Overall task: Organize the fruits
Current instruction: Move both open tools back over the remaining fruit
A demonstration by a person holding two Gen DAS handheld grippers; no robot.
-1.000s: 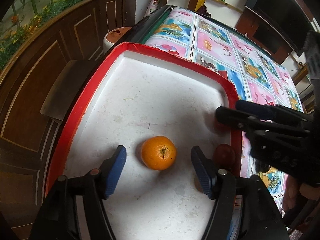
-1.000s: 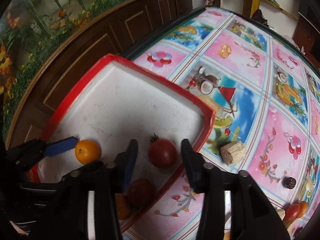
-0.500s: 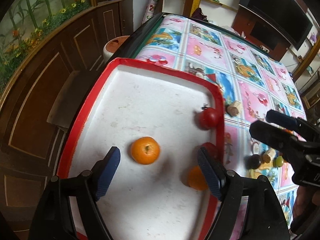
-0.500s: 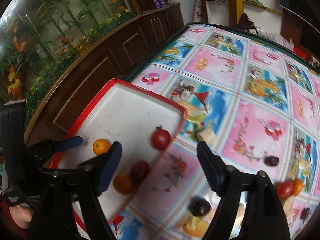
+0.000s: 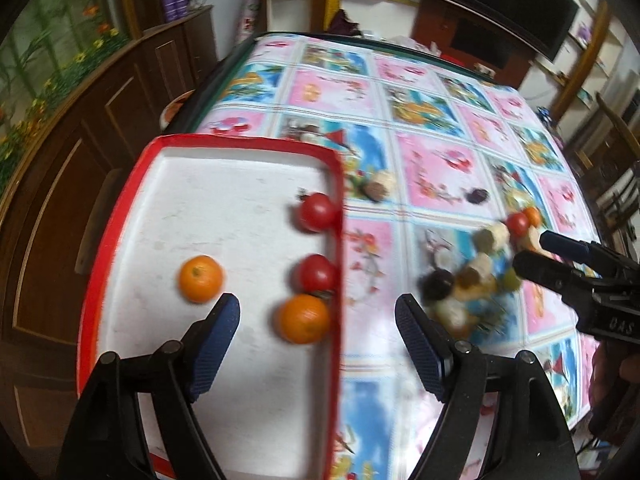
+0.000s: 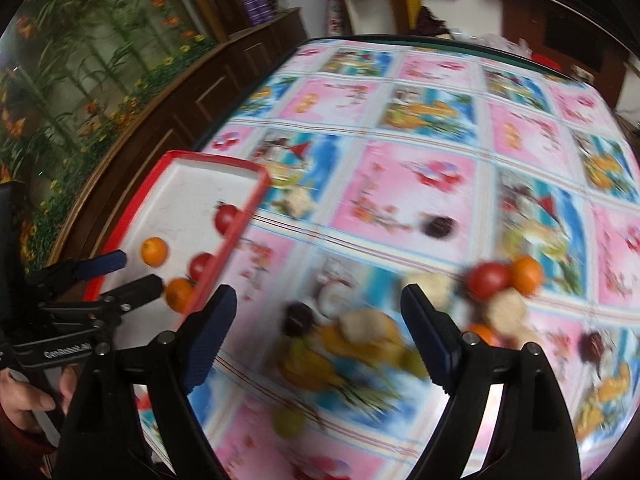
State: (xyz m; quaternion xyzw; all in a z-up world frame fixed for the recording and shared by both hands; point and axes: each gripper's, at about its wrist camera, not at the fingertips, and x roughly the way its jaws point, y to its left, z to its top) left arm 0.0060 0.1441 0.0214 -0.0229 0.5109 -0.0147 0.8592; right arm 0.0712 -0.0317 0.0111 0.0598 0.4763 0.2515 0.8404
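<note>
A red-rimmed white tray (image 5: pixel 120 240) lies at the table's left edge and holds two oranges (image 5: pixel 200 279) (image 5: pixel 304 319) and two tomatoes (image 5: pixel 318 212) (image 5: pixel 318 274). My left gripper (image 5: pixel 318 316) is open and empty above the tray's right rim. My right gripper (image 6: pixel 318 308) is open and empty above a blurred pile of loose fruits (image 6: pixel 360 332) on the table. A tomato (image 6: pixel 488 280) and an orange (image 6: pixel 527 274) lie at the pile's right. The right gripper also shows in the left wrist view (image 5: pixel 536 252), and the tray shows in the right wrist view (image 6: pixel 236 236).
A patterned pink and blue tablecloth (image 5: pixel 440 160) covers the table. A cork-like piece (image 5: pixel 378 188) and a dark fruit (image 5: pixel 476 195) lie apart on it. A dark wooden cabinet (image 5: pixel 60 160) runs along the left. Chairs (image 5: pixel 616 168) stand at the right.
Both grippers have pulled back and swung right. The right gripper has left the tray and now hangs over the fruit pile. The fruits in the tray have not moved.
</note>
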